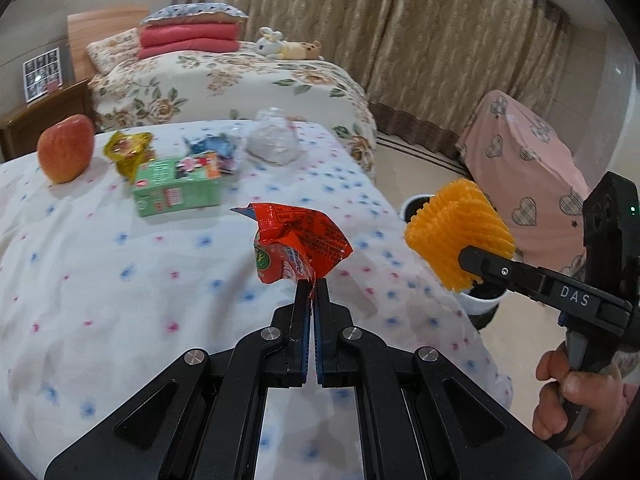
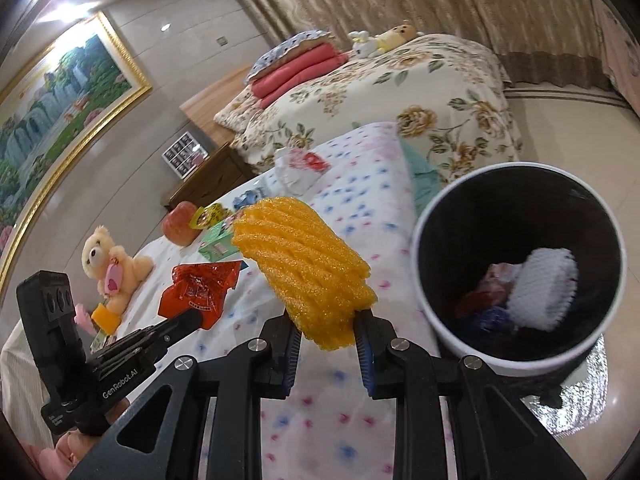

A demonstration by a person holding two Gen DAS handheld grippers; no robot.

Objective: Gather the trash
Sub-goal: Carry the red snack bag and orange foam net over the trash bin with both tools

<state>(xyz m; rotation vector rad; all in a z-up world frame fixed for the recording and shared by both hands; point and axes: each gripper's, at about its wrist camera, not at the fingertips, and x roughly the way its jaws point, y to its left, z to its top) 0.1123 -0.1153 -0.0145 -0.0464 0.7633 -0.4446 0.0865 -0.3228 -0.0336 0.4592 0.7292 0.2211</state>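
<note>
Bedroom with beige curtains and a floral bed behind; in front lies a white spotted bedspread (image 1: 100, 272), and the trash bin (image 2: 424, 280), white outside and black inside, stands on the floor at its edge. Left gripper (image 1: 312, 284) has its jaws pinched together on the bottom edge of one red snack wrapper (image 1: 300, 240), which sticks up above the bedspread, short of the bin. Right gripper (image 2: 326, 320) squeezes one yellow foam fruit net (image 2: 304, 264) between its blue pads, jaws narrowly apart; the net hangs just beside the bin's rim, on the bedspread side. Farther from the bin on the bedspread lie one apple (image 1: 66, 148), one yellow wrapper (image 1: 128, 152), one green carton (image 1: 176, 192), one blue wrapper (image 1: 212, 148) and one clear plastic bag (image 1: 274, 140). Only the right wrist view looks into the bin, showing a white foam net (image 2: 544, 288) on mixed scraps, and it alone shows one teddy bear (image 2: 108, 260) and a framed landscape painting (image 2: 60, 112). Only the left wrist view shows a hand (image 1: 576, 396) gripping the right gripper's handle and a pink heart-print cover (image 1: 528, 168) beyond the bin
</note>
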